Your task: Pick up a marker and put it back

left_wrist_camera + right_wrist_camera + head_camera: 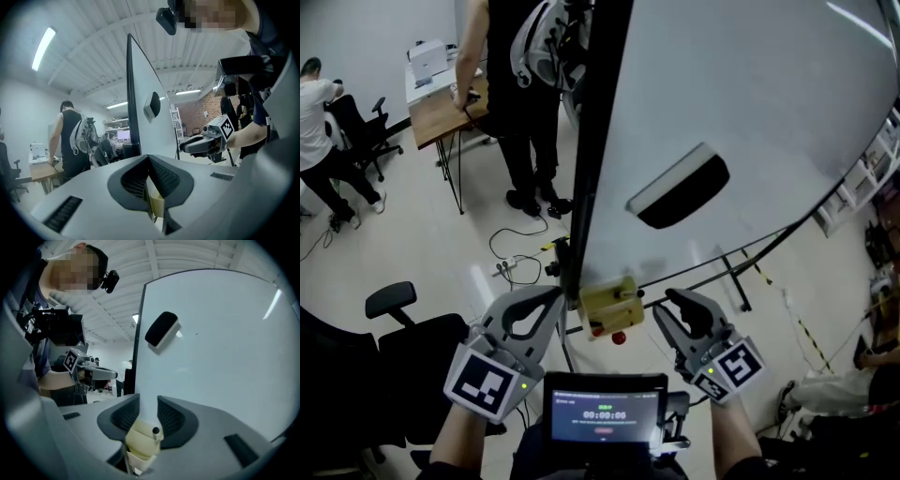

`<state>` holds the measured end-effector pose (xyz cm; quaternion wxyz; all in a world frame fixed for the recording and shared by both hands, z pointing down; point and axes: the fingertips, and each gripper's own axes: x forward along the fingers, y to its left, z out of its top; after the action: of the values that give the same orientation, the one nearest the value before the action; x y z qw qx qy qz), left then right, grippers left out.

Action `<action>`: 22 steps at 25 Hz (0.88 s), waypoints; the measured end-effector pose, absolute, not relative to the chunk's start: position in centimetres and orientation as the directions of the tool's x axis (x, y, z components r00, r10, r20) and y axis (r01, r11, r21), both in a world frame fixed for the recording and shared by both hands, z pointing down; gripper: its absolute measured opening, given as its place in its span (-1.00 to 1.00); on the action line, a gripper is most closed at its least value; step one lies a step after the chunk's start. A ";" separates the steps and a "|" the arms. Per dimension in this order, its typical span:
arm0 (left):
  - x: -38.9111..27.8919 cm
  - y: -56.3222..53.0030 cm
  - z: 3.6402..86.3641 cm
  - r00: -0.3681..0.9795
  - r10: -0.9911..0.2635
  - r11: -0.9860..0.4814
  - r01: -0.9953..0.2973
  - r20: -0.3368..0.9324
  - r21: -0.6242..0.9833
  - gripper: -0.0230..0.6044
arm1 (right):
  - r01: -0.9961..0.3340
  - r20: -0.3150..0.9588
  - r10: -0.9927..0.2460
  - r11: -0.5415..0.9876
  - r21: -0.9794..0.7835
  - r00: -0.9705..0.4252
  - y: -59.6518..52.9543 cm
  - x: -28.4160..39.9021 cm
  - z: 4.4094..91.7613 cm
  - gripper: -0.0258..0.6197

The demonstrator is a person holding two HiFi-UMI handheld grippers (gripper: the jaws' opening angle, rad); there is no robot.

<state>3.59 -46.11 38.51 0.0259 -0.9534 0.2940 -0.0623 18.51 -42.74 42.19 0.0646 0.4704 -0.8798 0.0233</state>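
Whiteboard point(225, 343), marker point(155, 430) in holder point(138, 445), near right hand-held gripper point(668, 310)

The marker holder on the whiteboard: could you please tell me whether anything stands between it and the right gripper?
Nothing visible does. The right gripper is open, and the marker holder shows straight ahead through the gap of its jaws, with a black-capped marker standing in it.
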 end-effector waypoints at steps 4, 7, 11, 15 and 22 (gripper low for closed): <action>3.6 -46.5 39.1 0.806 -0.578 -0.816 -0.573 0.128 -0.075 -0.93 | -0.807 0.157 -0.800 0.589 0.026 -0.579 -44.1 18.4 43.6 -0.22; 3.5 -46.9 39.7 0.791 -0.594 -0.804 -0.592 0.148 -0.060 -0.93 | -0.802 0.190 -0.790 0.597 0.021 -0.583 -45.1 18.5 45.4 -0.16; 3.3 -47.1 40.6 0.773 -0.609 -0.790 -0.610 0.179 -0.051 -0.93 | -0.792 0.226 -0.772 0.611 0.003 -0.594 -46.1 18.1 47.6 -0.06; 3.4 -47.2 41.1 0.765 -0.613 -0.785 -0.617 0.198 -0.051 -0.93 | -0.788 0.237 -0.764 0.616 -0.008 -0.600 -46.9 17.8 49.1 -0.06; 3.5 -47.1 41.7 0.760 -0.615 -0.782 -0.621 0.209 -0.042 -0.93 | -0.782 0.236 -0.756 0.622 -0.029 -0.610 -47.7 17.0 50.4 -0.19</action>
<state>3.53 -47.13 41.75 -0.0147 -0.9380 0.3296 -0.1061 17.03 -47.73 50.41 0.1009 0.4297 -0.8950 0.0645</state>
